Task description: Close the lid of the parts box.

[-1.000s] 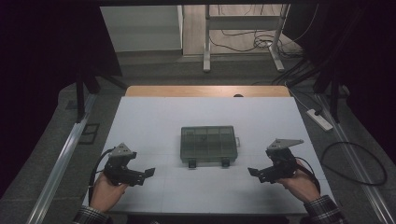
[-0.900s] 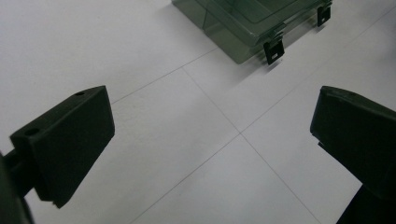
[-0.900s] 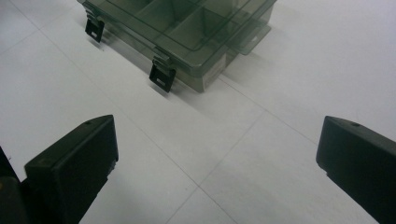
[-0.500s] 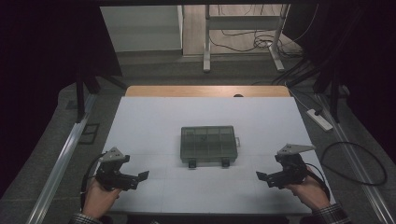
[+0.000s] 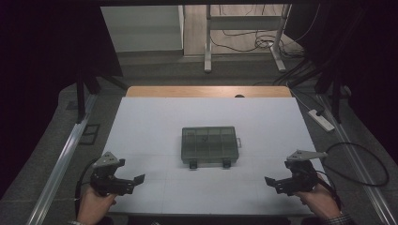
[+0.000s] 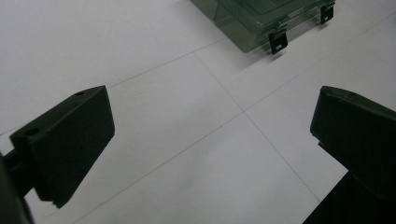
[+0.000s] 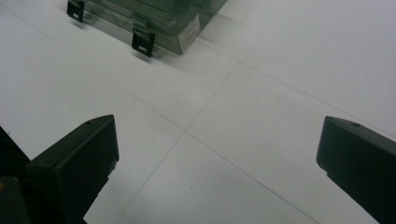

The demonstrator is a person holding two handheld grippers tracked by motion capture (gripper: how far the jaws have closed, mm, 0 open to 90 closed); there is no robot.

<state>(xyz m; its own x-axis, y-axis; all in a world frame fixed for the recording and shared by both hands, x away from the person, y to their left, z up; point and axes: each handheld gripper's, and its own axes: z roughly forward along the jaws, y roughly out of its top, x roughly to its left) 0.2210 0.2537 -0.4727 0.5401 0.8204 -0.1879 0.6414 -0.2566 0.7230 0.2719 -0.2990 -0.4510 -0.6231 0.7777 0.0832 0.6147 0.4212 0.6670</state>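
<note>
smoked clear plastic compartment box (image 5: 209, 145) mid-table, lid shut, two black latches (image 5: 226, 163) on near edge, small tab on its right side. sits flat on white table (image 5: 155, 117), well apart from both grippers.

left gripper (image 5: 139, 178) near-left of box, jaws wide apart, nothing btwn them; in left gripper view box (image 6: 261, 18) lies up ahead, latch (image 6: 278, 42) facing in. right gripper (image 5: 269, 181) near-right of box, jaws likewise spread, empty; box (image 7: 154, 21) ahead w/ latch (image 7: 143, 41) in sight.

prob light, stiff thin shell, smooth + slippery walls, may slide on table if pushed from one side. best taken w/ one gripper steadying a side wall, other working the latches; avoid squeezing lid centre, likely flexes.
</note>
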